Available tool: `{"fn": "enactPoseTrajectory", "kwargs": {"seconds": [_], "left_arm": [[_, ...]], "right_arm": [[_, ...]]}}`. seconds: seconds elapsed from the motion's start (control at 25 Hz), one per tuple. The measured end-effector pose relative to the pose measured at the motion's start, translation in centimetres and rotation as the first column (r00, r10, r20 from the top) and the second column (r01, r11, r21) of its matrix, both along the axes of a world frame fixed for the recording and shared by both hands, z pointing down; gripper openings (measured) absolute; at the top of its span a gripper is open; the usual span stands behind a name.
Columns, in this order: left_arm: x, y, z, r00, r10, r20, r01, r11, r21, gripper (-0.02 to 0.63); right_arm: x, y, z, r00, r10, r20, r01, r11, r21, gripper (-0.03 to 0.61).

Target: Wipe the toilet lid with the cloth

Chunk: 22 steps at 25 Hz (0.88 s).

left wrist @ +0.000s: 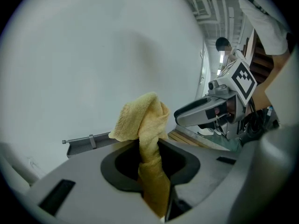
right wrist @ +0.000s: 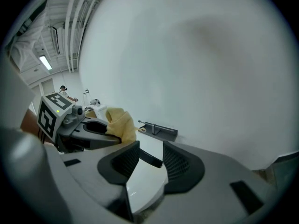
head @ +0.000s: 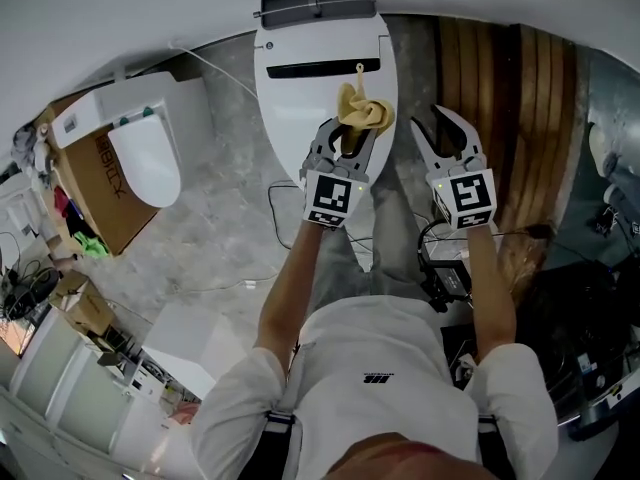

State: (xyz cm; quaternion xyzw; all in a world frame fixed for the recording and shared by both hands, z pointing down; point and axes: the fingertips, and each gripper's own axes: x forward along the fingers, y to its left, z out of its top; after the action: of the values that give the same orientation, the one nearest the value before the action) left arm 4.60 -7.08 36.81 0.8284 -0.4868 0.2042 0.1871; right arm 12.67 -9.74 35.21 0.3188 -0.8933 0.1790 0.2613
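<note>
A white toilet with its lid (head: 300, 98) closed stands against the wall in the head view. My left gripper (head: 345, 138) hovers over the lid's middle, shut on a bunched yellow cloth (head: 362, 111) that sticks up past the jaws. In the left gripper view the cloth (left wrist: 145, 125) rises from between the closed jaws of the left gripper (left wrist: 152, 181). My right gripper (head: 447, 133) hangs beside the toilet's right edge, open and empty. In the right gripper view the right gripper (right wrist: 147, 164) has a gap between its ribbed pads (right wrist: 180, 164); the lid (right wrist: 145, 181) shows below and the cloth (right wrist: 120, 122) at left.
A second white toilet seat (head: 145, 158) lies on a cardboard box (head: 95, 183) at the left. Wooden slats (head: 505, 118) stand to the right of the toilet. Cables (head: 285, 203) trail over the grey floor. Dark equipment (head: 590, 308) sits at the right.
</note>
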Motion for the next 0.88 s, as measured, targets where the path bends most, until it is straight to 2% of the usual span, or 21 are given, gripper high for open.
{"fn": "enactPoseTrajectory", "kwargs": {"seconds": [0.44,0.88], "left_arm": [[4.4,-1.3,7.3,0.999,0.035,-0.010,-0.036,0.996,-0.078,0.106],[7.2,-2.7,14.4,0.998,0.063,-0.020,-0.065,0.988,-0.143,0.106]], "right_arm": [[2.9,-0.9,6.5,1.000,0.004,-0.001,-0.004,0.998,-0.056,0.172],[5.0,-1.3,13.0,0.999,0.029,-0.028,-0.032,0.994,-0.108,0.172]]}}
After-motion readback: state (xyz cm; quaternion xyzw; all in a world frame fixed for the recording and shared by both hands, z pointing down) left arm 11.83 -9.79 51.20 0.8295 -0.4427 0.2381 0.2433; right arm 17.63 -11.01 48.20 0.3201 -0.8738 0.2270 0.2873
